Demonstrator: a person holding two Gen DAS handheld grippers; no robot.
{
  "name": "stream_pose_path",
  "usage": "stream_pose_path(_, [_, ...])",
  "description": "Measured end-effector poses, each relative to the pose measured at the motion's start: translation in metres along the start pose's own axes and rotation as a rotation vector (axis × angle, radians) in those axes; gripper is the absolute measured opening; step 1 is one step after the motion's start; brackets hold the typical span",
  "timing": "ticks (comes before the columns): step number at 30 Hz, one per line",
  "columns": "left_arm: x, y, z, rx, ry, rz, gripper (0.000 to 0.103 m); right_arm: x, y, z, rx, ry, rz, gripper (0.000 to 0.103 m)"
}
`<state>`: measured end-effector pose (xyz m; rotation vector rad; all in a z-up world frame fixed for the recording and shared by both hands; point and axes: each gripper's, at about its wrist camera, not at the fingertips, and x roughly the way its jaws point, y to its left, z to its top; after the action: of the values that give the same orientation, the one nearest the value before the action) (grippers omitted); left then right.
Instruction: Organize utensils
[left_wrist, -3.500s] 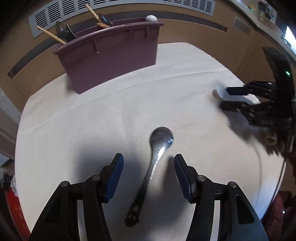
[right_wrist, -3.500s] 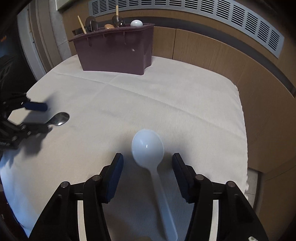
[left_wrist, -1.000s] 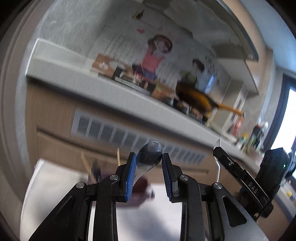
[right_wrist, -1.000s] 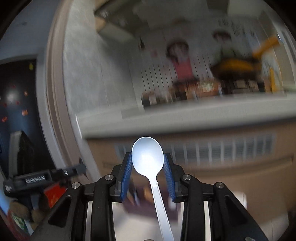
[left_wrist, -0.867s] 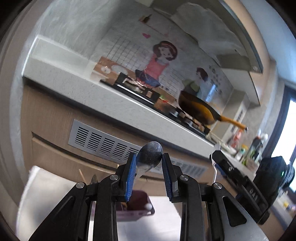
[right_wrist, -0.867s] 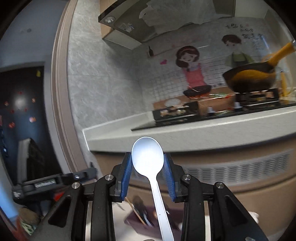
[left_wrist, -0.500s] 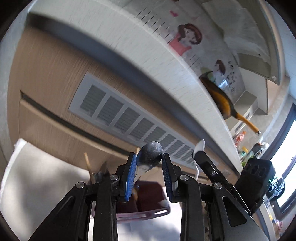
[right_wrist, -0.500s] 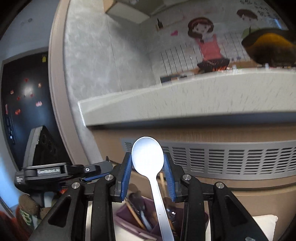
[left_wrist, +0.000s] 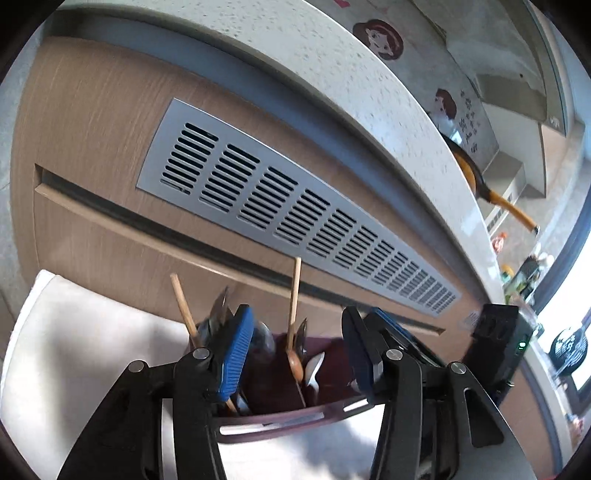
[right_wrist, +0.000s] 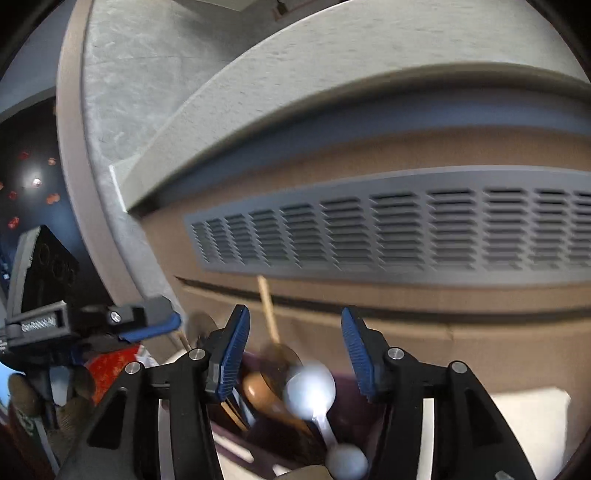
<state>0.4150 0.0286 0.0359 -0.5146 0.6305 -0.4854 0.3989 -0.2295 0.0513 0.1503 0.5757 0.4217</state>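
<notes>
Both grippers are opening, released: the right gripper (right_wrist: 293, 358) is hanging over the white spoon (right_wrist: 309, 391) dropping into the caddy (left_wrist: 280, 415); left gripper (left_wrist: 295, 350) alike.

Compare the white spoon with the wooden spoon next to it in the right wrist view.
The white spoon is pale plastic and blurred; the wooden spoon is brown and sharper. The white spoon's bowl looks larger and sits right of the wooden spoon's. Both stand bowl up in the maroon holder, between the right hand-held gripper's opening jaws, untouched.

A grey vent (left_wrist: 295, 210) runs across the wood panel (left_wrist: 92, 122) behind the surface, under a speckled counter (left_wrist: 314, 74). A pan (left_wrist: 476, 177) sits above.
</notes>
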Motion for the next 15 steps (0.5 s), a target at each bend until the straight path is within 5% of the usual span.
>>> stream_pose_path(5, [-0.025,-0.024,-0.02,0.083,-0.024,0.083,0.051,-0.048,0.004,-0.02,0.013,0.024,-0.078,0.05])
stream_pose_path(11, [-0.084,-0.067,-0.092,0.321,-0.171,0.391,0.051,-0.115,0.037,-0.058,-0.032,0.006,-0.156,0.05])
stream_pose_path(15, [-0.117,-0.078,-0.142,0.359,-0.144,0.452,0.053,-0.148,0.062,-0.092,-0.048,0.013,-0.221,0.05])
